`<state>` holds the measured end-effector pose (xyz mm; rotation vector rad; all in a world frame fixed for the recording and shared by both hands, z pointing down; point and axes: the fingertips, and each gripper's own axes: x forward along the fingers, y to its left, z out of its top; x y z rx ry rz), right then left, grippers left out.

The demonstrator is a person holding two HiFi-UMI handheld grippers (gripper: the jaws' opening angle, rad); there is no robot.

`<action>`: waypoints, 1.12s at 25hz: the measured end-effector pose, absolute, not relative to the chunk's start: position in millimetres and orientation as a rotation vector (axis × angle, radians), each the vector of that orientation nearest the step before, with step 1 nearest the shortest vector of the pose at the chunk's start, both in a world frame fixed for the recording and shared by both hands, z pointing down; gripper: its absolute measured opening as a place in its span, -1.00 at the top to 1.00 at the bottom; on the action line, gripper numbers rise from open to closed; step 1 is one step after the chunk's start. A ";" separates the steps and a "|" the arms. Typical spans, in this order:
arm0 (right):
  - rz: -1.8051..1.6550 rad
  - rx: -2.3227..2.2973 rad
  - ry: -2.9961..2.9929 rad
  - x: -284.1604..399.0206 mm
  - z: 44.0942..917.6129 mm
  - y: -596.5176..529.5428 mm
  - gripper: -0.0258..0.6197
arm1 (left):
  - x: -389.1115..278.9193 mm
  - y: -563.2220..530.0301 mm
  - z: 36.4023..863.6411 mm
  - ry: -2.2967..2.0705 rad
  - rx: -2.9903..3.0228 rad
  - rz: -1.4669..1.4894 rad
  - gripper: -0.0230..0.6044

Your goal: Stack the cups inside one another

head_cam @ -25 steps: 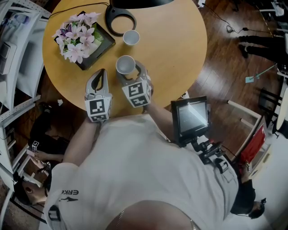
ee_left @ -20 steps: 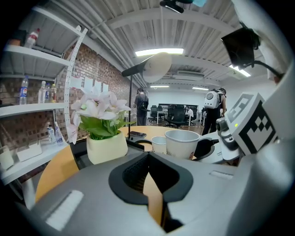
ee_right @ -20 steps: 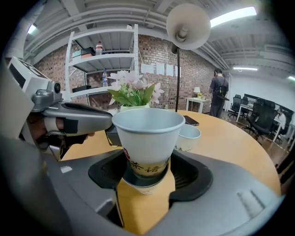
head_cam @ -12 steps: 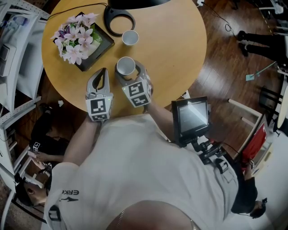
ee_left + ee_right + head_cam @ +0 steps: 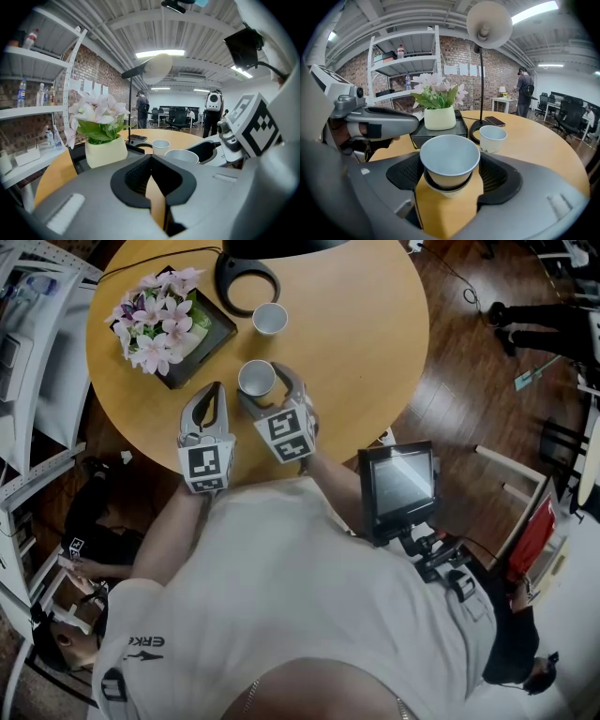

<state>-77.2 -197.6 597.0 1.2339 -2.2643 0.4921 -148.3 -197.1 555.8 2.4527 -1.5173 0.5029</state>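
Note:
Two white paper cups, stacked one inside the other [image 5: 450, 164], stand on the round wooden table [image 5: 366, 343]. My right gripper [image 5: 450, 176] brackets them with a narrow gap on each side; its jaws have just been opening. From the head view the stacked cups [image 5: 257, 378] sit between the right gripper's [image 5: 267, 381] fingers. A single white cup [image 5: 269, 319] stands farther back, also visible from the right gripper view as the single cup [image 5: 492, 138]. My left gripper [image 5: 215, 390] rests to the left with its fingertips together, holding nothing; in its own view the left gripper [image 5: 150, 161] shows only table under it.
A black tray with a flower pot [image 5: 169, 320] sits at the table's back left. A lamp's ring base [image 5: 248, 282] lies behind the single cup, a phone [image 5: 495, 121] beyond it. The table edge [image 5: 281, 465] is close to me. A screen on a mount [image 5: 398, 488] hangs at my right.
The right gripper's jaws have spread wider around the stacked cups, which stay on the table. The left gripper has not moved.

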 end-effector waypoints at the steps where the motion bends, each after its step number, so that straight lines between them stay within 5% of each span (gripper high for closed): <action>1: 0.493 1.232 -2.265 -77.3 596.6 -197.3 -0.25 | -148.1 -196.8 555.8 -1.517 2.451 0.504 0.92; 9: 0.500 1.203 -2.283 -81.2 595.0 -195.5 -0.41 | -145.5 -198.6 550.8 -1.517 2.468 0.481 0.92; 21: 0.447 1.258 -2.282 -75.3 576.4 -196.2 -0.40 | -140.9 -198.9 536.6 -1.504 2.507 0.442 0.92; 24: 0.435 1.302 -2.280 -69.1 563.4 -193.6 -0.32 | -137.2 -198.1 529.8 -1.491 2.527 0.399 0.92; 28: 0.382 1.432 -2.260 -51.2 539.9 -189.0 0.15 | -127.5 -195.1 520.8 -1.449 2.563 0.342 0.92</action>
